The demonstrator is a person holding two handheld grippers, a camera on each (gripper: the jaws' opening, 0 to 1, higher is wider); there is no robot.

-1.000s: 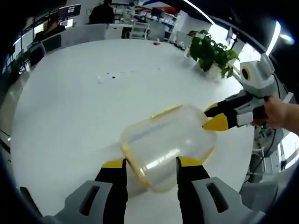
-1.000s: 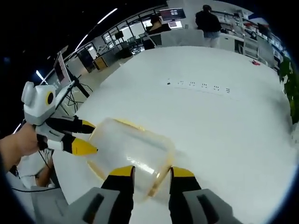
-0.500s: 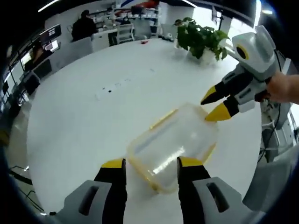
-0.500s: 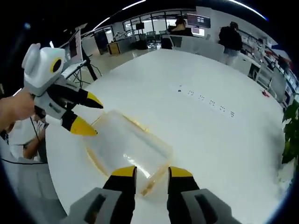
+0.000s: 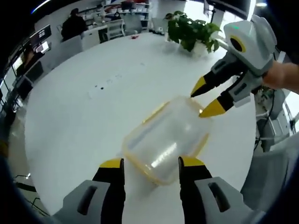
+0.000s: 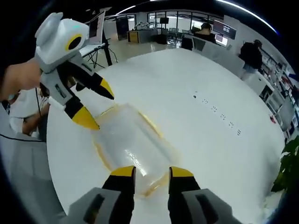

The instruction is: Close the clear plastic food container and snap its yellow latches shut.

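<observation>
A clear plastic container (image 5: 163, 140) with a yellow rim and its lid on lies on the round white table (image 5: 70, 121). My left gripper (image 5: 151, 163) is open, its yellow-tipped jaws straddling the container's near end. My right gripper (image 5: 205, 99) comes in from the right, held by a hand. It is open, and its lower fingertip is close to the container's far end. In the right gripper view the container (image 6: 131, 140) lies just ahead of my open right gripper (image 6: 152, 171). The left gripper (image 6: 96, 105) hangs open over the container's far end.
A potted plant (image 5: 189, 30) stands at the table's far side and shows as the plant (image 6: 285, 172) at the right edge. A row of small sockets (image 6: 217, 112) runs across the tabletop. The table's edge (image 6: 51, 154) is close by the container. People sit at desks in the background.
Both cameras have shifted and tilted. Each gripper now shows higher and steeper over its end of the container. The container has stayed on the table and both grippers remain open.
</observation>
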